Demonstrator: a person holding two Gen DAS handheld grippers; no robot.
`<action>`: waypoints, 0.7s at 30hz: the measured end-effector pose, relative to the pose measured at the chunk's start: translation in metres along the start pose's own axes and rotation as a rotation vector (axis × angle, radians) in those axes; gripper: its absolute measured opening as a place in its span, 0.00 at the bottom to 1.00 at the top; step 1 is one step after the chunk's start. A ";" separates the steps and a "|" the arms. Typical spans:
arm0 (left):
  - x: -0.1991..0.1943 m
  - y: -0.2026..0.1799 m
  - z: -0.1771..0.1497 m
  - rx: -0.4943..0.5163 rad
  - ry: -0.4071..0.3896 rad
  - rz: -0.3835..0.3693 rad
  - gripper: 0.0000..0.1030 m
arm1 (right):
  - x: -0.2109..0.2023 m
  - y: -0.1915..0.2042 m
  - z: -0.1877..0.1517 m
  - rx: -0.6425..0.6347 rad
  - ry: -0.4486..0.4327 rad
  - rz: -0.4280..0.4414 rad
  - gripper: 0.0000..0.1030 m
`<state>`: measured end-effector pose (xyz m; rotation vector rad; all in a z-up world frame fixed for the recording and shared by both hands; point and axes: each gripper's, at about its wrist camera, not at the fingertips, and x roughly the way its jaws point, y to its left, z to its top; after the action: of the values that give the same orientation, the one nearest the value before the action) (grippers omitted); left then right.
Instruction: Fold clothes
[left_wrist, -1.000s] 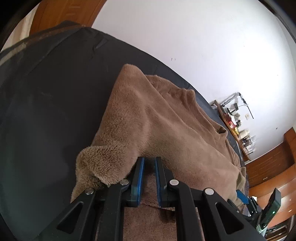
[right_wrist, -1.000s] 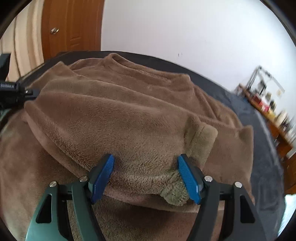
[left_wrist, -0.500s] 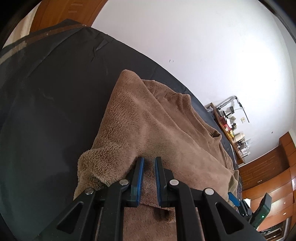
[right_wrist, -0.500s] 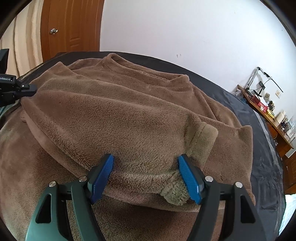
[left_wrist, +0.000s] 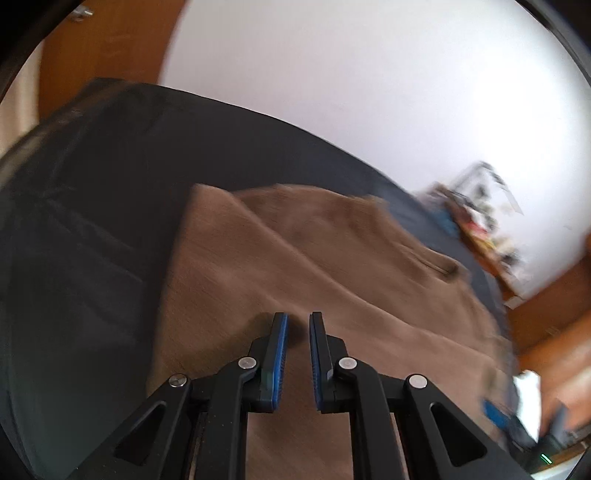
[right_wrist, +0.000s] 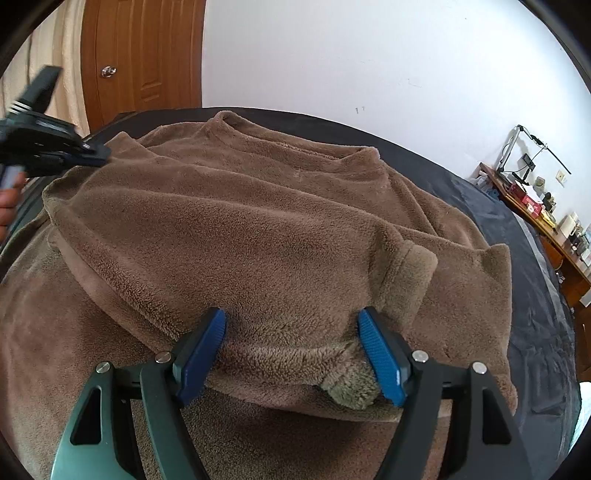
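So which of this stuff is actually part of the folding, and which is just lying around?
Part of the job:
brown fleece sweater
left gripper
right gripper
dark cover underneath

Just lying about:
cluttered shelf
wooden door
white wall

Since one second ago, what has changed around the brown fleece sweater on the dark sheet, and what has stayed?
The left gripper, jaws shut with nothing seen between them, has swung away from the folded sleeve's end toward the shoulder of the brown fleece sweater; its own view is blurred. The right gripper stays open astride the sleeve cuff. The sweater lies folded as before.
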<state>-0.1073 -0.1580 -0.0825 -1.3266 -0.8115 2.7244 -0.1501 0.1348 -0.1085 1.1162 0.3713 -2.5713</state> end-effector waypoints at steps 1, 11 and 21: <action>0.004 0.010 0.001 -0.025 -0.012 -0.013 0.12 | 0.000 0.000 0.000 0.002 0.000 0.003 0.75; 0.005 0.022 0.002 -0.005 -0.082 0.053 0.12 | -0.001 -0.003 -0.001 0.013 -0.004 0.028 0.77; -0.016 -0.018 -0.007 0.184 -0.086 -0.196 0.12 | -0.001 0.000 -0.001 0.015 -0.002 0.032 0.77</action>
<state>-0.0954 -0.1423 -0.0662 -1.0430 -0.6379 2.6422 -0.1493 0.1349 -0.1086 1.1161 0.3317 -2.5506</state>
